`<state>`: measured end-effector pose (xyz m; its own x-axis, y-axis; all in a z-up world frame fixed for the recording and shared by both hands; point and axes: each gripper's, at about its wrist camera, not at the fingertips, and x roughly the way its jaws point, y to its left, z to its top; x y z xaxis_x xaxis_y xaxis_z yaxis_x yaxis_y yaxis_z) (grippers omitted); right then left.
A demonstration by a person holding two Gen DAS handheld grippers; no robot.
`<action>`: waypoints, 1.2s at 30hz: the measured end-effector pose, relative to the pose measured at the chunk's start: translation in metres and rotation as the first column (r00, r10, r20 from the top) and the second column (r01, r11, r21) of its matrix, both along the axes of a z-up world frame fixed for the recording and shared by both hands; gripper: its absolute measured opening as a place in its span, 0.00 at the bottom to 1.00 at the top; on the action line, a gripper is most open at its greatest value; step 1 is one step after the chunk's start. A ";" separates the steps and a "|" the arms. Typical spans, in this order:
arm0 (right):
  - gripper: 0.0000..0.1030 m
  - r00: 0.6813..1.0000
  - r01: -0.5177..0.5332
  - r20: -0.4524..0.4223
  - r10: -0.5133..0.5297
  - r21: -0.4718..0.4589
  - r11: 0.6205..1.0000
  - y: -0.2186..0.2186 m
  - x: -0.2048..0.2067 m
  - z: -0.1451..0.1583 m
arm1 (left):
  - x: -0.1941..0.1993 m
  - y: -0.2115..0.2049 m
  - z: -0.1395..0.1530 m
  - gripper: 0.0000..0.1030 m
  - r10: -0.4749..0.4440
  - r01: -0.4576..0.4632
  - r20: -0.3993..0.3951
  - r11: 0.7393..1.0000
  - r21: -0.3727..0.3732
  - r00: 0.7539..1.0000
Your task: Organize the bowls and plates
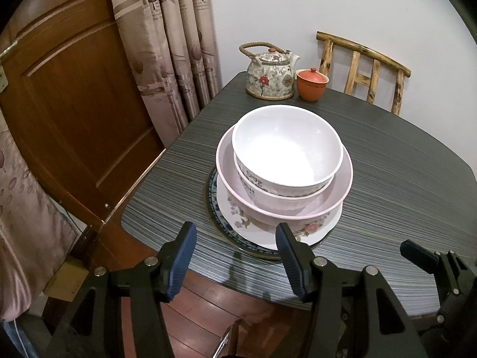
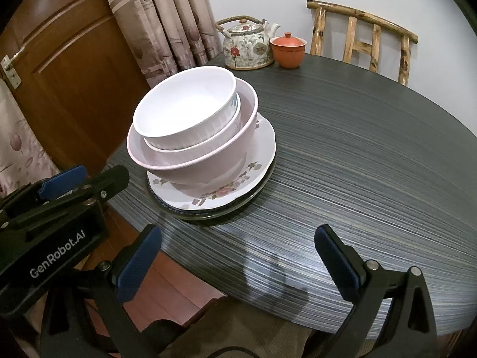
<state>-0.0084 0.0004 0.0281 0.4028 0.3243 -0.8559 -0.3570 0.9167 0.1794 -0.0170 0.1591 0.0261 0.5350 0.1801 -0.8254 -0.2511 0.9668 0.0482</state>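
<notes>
My left gripper reads "GenRobot.AI" in white on its black body; lettering on one stacked bowl is unreadable.

Glossy white ceramic on the top bowl, smooth pale pink glaze on the big bowl under it. Shiny floral plate, glazed. Matt striped laminate on the table, fine grey lines. Far: glossy painted teapot with woven cane handle, matt red clay cup, rough knotty wood chair. Left: varnished brown wood door, satin cloth curtain. Near: ribbed blue rubber pads on matt black plastic.
</notes>
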 end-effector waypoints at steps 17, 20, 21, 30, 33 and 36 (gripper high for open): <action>0.99 1.000 -0.007 -0.008 0.007 -0.002 1.000 -0.001 0.002 -0.001 | 0.001 -0.001 -0.001 0.55 -0.004 0.004 -0.003 1.000 0.001 1.000; 0.99 1.000 -0.009 -0.007 0.009 -0.003 1.000 -0.001 0.002 -0.001 | 0.001 -0.001 -0.001 0.55 -0.004 0.004 -0.003 1.000 0.002 1.000; 0.99 1.000 -0.009 -0.006 0.009 -0.002 1.000 -0.001 0.002 -0.001 | 0.001 -0.001 -0.001 0.55 -0.003 0.003 -0.002 1.000 0.002 1.000; 0.99 1.000 -0.014 -0.016 0.014 0.001 1.000 0.000 0.003 -0.003 | 0.002 -0.001 -0.001 0.55 -0.005 0.005 -0.003 1.000 0.001 1.000; 0.99 1.000 -0.014 -0.015 0.014 0.001 1.000 0.000 0.002 -0.004 | 0.002 -0.001 -0.002 0.55 -0.006 0.006 -0.006 1.000 0.001 1.000; 0.99 1.000 -0.013 -0.016 0.013 0.001 1.000 0.000 0.003 -0.003 | 0.001 -0.001 -0.004 0.55 -0.010 0.010 -0.006 1.000 0.003 1.000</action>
